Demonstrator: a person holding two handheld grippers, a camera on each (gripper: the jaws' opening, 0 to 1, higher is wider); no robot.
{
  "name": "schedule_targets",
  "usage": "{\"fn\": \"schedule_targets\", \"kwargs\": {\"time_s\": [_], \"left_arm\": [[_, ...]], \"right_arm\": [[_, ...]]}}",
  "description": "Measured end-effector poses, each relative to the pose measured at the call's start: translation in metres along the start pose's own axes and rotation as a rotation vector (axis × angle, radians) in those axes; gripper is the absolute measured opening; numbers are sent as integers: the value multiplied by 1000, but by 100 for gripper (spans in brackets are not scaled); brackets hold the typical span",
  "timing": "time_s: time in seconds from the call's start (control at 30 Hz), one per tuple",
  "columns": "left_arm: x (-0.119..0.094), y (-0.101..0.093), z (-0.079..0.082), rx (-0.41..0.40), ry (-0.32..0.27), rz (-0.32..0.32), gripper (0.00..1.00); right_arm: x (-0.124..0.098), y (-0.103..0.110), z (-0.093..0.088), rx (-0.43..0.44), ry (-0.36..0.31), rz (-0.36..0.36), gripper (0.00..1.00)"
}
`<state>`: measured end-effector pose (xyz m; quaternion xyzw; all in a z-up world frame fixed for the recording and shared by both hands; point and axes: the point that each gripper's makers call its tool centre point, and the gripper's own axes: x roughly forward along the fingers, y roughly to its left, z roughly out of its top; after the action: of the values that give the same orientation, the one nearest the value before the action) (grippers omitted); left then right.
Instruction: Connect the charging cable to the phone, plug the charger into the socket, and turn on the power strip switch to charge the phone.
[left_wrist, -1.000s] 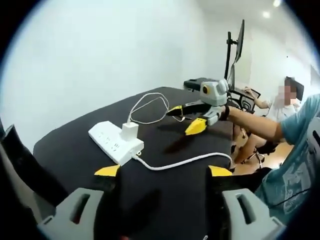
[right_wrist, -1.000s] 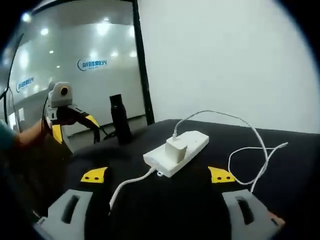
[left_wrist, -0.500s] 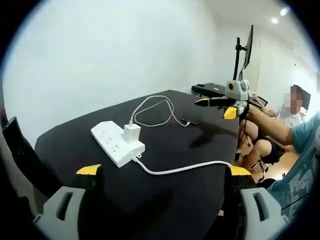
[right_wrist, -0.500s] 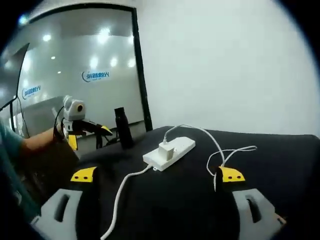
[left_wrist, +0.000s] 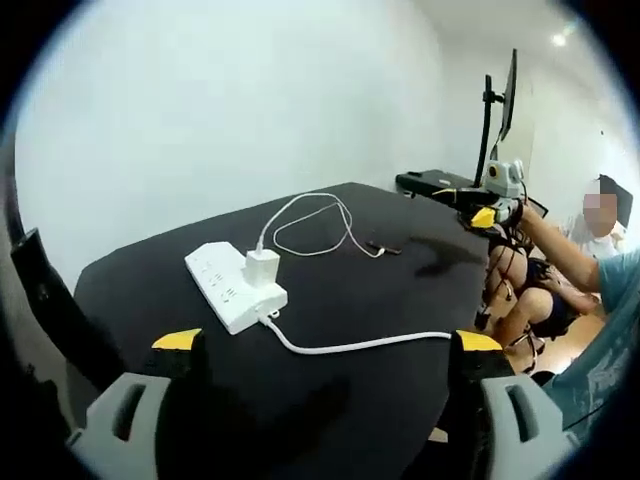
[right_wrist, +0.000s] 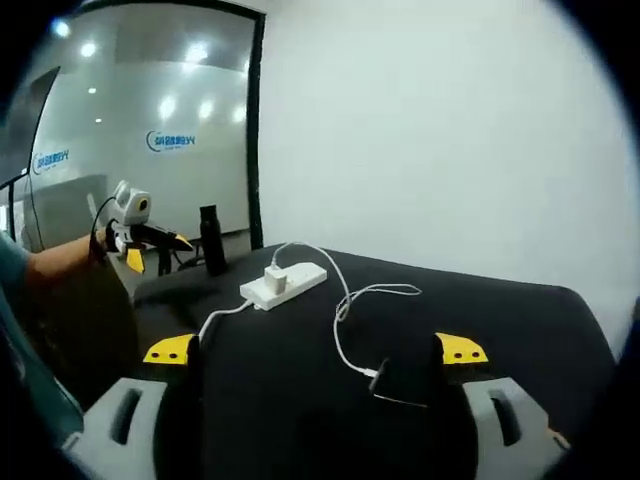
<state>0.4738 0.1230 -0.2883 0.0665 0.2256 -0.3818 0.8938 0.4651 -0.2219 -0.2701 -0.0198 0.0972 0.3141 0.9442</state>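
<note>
Pulled back since a second ago, the right gripper (left_wrist: 490, 205) sits off the far edge of the black table (left_wrist: 400, 300) in the left gripper view, jaws too small to judge, while the left gripper (left_wrist: 320, 345) hangs with jaws wide and empty short of the power strip (left_wrist: 232, 285), where the charger (left_wrist: 262, 268) stands plugged in and the charging cable (left_wrist: 310, 215) loops beyond. In the right gripper view the right gripper's (right_wrist: 315, 352) jaws stand wide and empty, the left gripper (right_wrist: 140, 240) hovers far left, and the cable's plug meets a dark phone (right_wrist: 400, 378), though the join is too small to confirm. Both hands retreating suggests the work is finishing; the switch cannot be read.
</note>
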Motion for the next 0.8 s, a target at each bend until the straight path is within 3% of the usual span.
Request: {"fn": "schedule_targets", "kwargs": {"time_s": [0.37, 0.5, 0.8], "left_arm": [[-9, -15, -8, -13, -18, 12, 96], [-15, -18, -6, -32, -51, 9, 96], [-20, -23, -15, -26, -51, 21, 95]], "right_arm": [[-64, -44, -6, -18, 8, -110, 88], [-84, -61, -6, -12, 1, -143, 87], [-115, -78, -23, -18, 29, -198, 87]]}}
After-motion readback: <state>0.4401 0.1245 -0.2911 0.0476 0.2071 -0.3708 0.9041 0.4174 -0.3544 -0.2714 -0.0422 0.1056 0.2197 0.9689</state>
